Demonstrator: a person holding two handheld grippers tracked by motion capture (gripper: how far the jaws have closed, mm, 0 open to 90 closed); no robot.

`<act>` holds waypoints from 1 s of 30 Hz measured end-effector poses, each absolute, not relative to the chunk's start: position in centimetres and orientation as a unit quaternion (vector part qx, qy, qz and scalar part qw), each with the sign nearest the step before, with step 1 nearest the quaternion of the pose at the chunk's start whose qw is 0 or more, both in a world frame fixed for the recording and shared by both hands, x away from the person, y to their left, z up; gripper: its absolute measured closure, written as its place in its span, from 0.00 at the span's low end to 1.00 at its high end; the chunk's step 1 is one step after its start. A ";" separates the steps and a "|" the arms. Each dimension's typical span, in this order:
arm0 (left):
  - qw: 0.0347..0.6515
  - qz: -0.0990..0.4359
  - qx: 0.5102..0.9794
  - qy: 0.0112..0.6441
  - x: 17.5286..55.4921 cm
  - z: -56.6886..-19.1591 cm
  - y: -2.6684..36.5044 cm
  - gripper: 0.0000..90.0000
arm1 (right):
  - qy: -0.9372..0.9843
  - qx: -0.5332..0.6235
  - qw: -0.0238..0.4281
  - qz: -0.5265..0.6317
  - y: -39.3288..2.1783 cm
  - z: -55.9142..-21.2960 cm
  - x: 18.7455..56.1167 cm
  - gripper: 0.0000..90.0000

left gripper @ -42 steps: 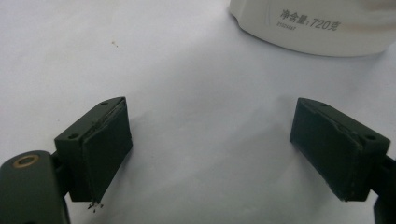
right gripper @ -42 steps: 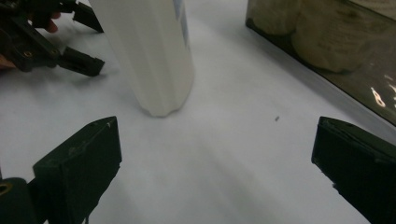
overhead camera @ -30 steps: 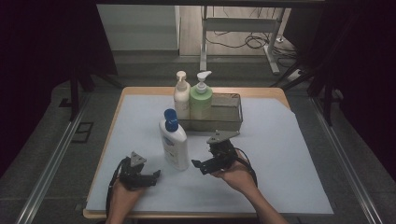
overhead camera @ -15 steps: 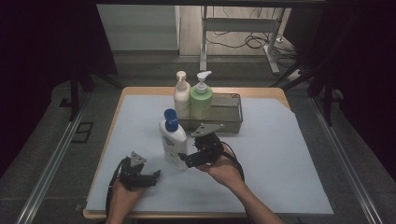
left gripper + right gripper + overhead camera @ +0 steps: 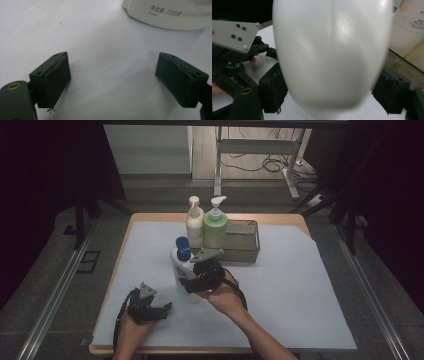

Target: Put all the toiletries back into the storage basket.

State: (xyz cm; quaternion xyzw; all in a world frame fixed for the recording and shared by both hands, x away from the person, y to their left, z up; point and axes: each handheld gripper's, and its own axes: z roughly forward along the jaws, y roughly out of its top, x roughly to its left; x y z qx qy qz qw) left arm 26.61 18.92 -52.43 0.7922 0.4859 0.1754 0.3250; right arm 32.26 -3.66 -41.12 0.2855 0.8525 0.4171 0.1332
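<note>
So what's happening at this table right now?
A person works two handheld grippers over a light sheet on the table. The right gripper has its jaws around the white bottle with the blue cap and has just been closing; whether the pads press yet is unclear. The left gripper rests open nearby. Two pump bottles stand at the metal basket behind.

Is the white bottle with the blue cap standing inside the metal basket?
No, the white bottle with the blue cap stands on the table sheet, in front of the metal basket and outside it.
</note>
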 end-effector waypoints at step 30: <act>0.325 0.175 0.792 0.486 26.6 -52.4 18.9 0.14 | 0.858 0.274 0.139 0.413 -2.9 -41.1 32.3 0.44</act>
